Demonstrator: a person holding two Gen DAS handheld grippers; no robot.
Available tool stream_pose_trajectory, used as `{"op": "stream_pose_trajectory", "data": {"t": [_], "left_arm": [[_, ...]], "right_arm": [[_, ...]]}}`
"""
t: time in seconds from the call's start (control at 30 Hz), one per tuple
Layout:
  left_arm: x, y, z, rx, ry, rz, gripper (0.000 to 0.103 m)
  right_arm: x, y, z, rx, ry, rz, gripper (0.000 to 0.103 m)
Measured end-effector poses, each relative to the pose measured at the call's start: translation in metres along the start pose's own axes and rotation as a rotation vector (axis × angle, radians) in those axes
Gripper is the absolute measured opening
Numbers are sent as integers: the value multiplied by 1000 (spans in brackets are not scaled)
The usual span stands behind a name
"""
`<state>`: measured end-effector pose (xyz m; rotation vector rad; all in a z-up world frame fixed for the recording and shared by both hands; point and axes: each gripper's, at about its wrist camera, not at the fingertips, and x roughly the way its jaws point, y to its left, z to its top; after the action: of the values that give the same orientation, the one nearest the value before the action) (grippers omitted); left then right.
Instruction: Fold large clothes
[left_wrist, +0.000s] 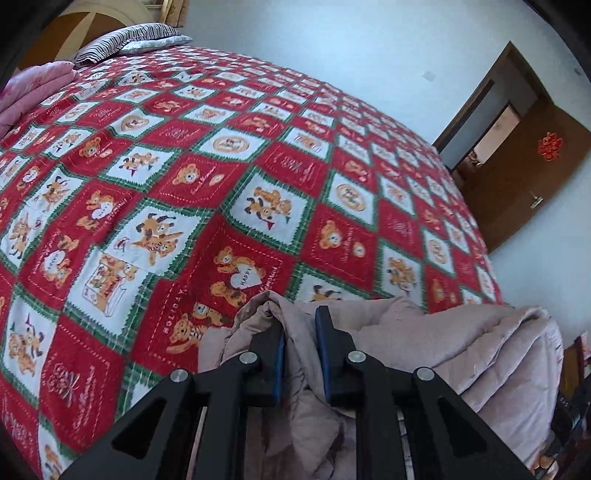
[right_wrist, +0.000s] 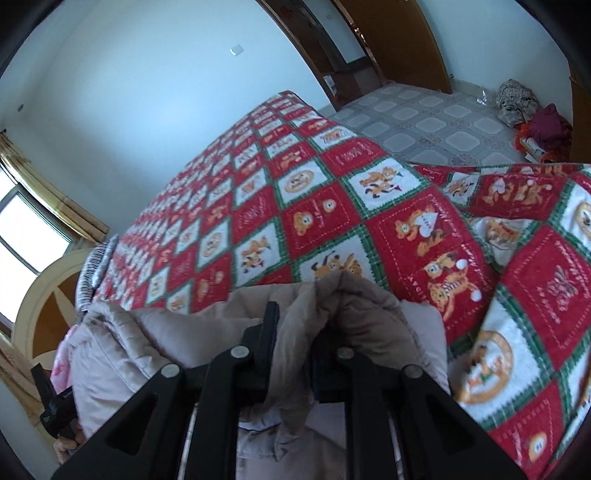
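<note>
My left claw (left_wrist: 300, 349) is clamped on a bunched fold of the beige padded coat (left_wrist: 461, 354), and my right claw (right_wrist: 295, 347) pinches another bunch of it (right_wrist: 155, 343) — thick fabric fills both gaps. The coat hangs between them over the near edge of the bed (left_wrist: 229, 155), above its bear-patterned red quilt (right_wrist: 258, 206). I judge the risk is slippage: the puffy, slick cloth could creep from one shallow pinch, dropping in a heap or dragging the quilt askew.
</note>
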<state>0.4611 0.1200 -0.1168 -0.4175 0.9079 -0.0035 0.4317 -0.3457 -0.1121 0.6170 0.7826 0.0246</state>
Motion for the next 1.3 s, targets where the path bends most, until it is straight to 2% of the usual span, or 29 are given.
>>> {"op": "stream_pose_trajectory", "data": {"t": [0.2,0.37,0.57,0.63,0.73,0.83,0.87,0.9,0.93,0.97,1.0,1.03,1.07,1.13,1.17,1.2,1.27,1.3], "left_arm": [[31,0,-15,61,-31,52,18],[36,7,-28,51,-109,35,19],[41,4,-28,59,-113,57,19],[41,5,-29,55,-115,50,19],[36,12,-26,24,-91,-10,20],[19,31,-17,-54,5,-109,26],[8,40,-13,-87,32,-146,31],[-2,48,-9,-108,40,-172,41],[-20,56,-3,-124,23,-175,50],[-40,63,1,-130,-22,-141,70],[-64,69,5,-130,-100,-100,81],[-82,72,7,-125,-163,-83,82],[-99,71,10,-114,-217,-68,82],[-117,58,16,-69,-261,-16,82],[-121,40,18,-12,-272,9,82],[-119,15,18,61,-268,31,82],[-106,-27,16,173,-246,40,82],[-95,-55,11,236,-231,31,82]], "right_arm": [[36,6,-12,-111,-14,-63,20],[39,7,-22,-142,-82,-66,20],[45,10,-22,-148,-90,-82,21],[46,12,-22,-152,-96,-96,21],[47,14,-19,-149,-63,-110,22],[30,16,-13,-132,6,-94,27],[18,17,-12,-123,-12,-72,29],[1,17,-11,-122,-44,-45,36],[-15,19,-9,-127,-75,-28,46],[-30,22,-8,-138,-106,-31,52],[-48,27,-7,-157,-157,-49,68],[-68,33,-7,-182,-232,-75,80],[-85,39,-7,-208,-304,-93,82],[-113,61,-8,-284,-436,-136,83],[-116,72,-8,-322,-450,-142,83],[-112,88,-8,-368,-427,-125,82],[-102,111,-14,-424,-350,-65,71],[-95,120,-18,-446,-311,-58,59]]}}
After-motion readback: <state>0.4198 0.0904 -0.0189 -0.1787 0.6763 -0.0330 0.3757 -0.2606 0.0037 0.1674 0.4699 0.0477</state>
